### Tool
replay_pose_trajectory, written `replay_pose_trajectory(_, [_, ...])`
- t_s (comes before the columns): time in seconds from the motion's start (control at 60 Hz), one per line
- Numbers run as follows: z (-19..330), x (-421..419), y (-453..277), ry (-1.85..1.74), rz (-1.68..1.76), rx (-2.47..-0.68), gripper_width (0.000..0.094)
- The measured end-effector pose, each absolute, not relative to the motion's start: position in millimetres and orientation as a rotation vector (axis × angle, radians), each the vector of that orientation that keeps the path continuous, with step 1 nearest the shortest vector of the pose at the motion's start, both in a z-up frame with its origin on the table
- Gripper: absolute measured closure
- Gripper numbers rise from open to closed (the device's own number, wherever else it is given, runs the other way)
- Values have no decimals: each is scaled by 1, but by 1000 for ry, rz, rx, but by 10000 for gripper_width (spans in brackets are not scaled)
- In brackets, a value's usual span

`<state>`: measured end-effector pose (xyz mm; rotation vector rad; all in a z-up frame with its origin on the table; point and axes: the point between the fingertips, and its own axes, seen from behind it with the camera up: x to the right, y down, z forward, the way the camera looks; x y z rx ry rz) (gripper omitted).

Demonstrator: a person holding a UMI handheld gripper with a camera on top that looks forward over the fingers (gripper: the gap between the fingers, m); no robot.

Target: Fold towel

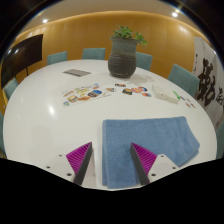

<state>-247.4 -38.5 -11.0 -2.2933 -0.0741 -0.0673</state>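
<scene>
A blue towel lies flat on the white round table, just ahead of my fingers and reaching between them. Its near left edge runs up from between the fingers; its right part spreads beyond the right finger. My gripper hovers over the towel's near edge, open, with the magenta pads apart and nothing held. The towel's near edge is hidden below the fingers.
A grey pot with a green plant stands at the table's middle. Leaflets and small cards lie beyond the towel. Teal chairs ring the far side. A dark screen hangs at the left wall.
</scene>
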Motion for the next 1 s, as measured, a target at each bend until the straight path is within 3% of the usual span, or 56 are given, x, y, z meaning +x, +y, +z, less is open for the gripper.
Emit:
replay_pose_trajectory(0.05, [-7,-246,-32,-100,-70,-2253,255])
replay_pose_trajectory(0.15, [-6,-242,-24,-191,-126,-2220,758])
replay_pose_trajectory(0.183, [-5,-236,-23,-202,-157,-2212,855])
replay_pose_trajectory(0.35, [7,-256,-31,-146,54,-2282,870])
replay_pose_trajectory(0.5, [90,-294,-38,-96,404,-2190,870])
replay_pose_trajectory(0.567, [128,-282,-33,-48,498,-2135,871])
replay_pose_trajectory(0.633, [145,-253,-24,13,516,-2120,871])
replay_pose_trajectory(0.7, [132,-206,-15,63,453,-2134,869])
replay_pose_trajectory(0.783, [88,-142,-13,116,335,-2214,854])
replay_pose_trajectory(0.833, [65,-116,-17,149,304,-2262,779])
replay_pose_trajectory(0.867, [47,-95,-20,171,273,-2290,671])
replay_pose_trajectory(0.917, [35,-66,-27,210,187,-2320,378])
replay_pose_trajectory(1.0, [43,-37,-37,214,80,-2316,130])
